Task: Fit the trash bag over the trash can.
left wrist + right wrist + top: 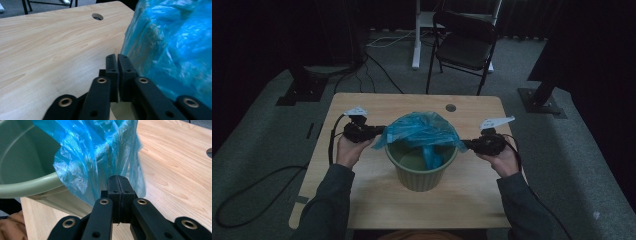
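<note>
Sleeves and forearms: nearest the high view's camera, two dark-sleeved arms come up toward the bin from the near edge of the table, one on each side.
Table [362, 197]: pale wood-grain top that carries the bin near its middle; a round cable hole [451, 107] lies beyond the bin, toward the far edge.
Chair [464, 45]: black folding chair on the grey carpet, well beyond the bin and past the table's far edge.
Bin [421, 172]: green ribbed bucket standing upright, open mouth up, its inside pale green in the right gripper view.
Bag [422, 131]: thin blue plastic, draped over the bin's far rim and both sides, with one strip hanging down inside the bin; the near rim of the bin is bare.
Left gripper [117, 58]: just beside the bin's left side, at rim height; the two black jaws stand almost together with a thin slit between them, and no plastic is between them; the bag's blue fold is right next to the jaw tips, and whether it touches them cannot be told.
Right gripper [117, 180]: just beside the bin's right side, at rim height; jaws pressed nearly flat together, tips right at the hanging hem of the bag below the bin's rim; whether a pinch of film is caught there cannot be told.
</note>
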Tool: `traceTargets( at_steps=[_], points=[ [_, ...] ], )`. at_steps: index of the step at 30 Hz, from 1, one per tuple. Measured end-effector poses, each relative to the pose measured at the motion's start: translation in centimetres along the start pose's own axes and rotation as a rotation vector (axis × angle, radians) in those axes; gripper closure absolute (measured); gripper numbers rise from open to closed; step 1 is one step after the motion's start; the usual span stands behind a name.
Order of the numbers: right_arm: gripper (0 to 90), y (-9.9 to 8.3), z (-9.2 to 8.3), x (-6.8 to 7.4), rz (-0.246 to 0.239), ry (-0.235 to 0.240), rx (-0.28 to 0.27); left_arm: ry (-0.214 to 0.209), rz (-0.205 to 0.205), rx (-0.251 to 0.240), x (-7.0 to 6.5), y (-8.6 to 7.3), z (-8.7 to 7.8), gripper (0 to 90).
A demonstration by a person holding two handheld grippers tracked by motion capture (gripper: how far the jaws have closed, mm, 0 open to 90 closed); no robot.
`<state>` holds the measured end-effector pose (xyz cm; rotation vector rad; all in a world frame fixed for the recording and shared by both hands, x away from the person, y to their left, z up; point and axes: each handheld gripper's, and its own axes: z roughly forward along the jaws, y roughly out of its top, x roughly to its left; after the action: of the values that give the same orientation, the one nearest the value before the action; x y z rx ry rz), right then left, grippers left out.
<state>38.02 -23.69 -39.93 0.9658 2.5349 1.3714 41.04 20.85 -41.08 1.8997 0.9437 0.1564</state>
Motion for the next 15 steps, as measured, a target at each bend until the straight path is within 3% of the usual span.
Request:
traceTargets(
  at_steps=[4,6,15],
  points=[
    [73.6,0.0,-1.2,0.3,-0.004,-0.023,-0.058,0.005,-0.009,-0.047,-0.1,-0.4,-1.8,75.9],
    [72.6,0.1,-1.7,0.4,-0.007,-0.029,-0.082,0.01,-0.005,-0.066,-0.4,-0.4,-2.5,72.9],
    [69.4,0.8,-2.3,1.5,-0.035,0.024,-0.141,-0.022,0.004,-0.074,-1.4,-1.1,-3.7,66.7]
  ],
)
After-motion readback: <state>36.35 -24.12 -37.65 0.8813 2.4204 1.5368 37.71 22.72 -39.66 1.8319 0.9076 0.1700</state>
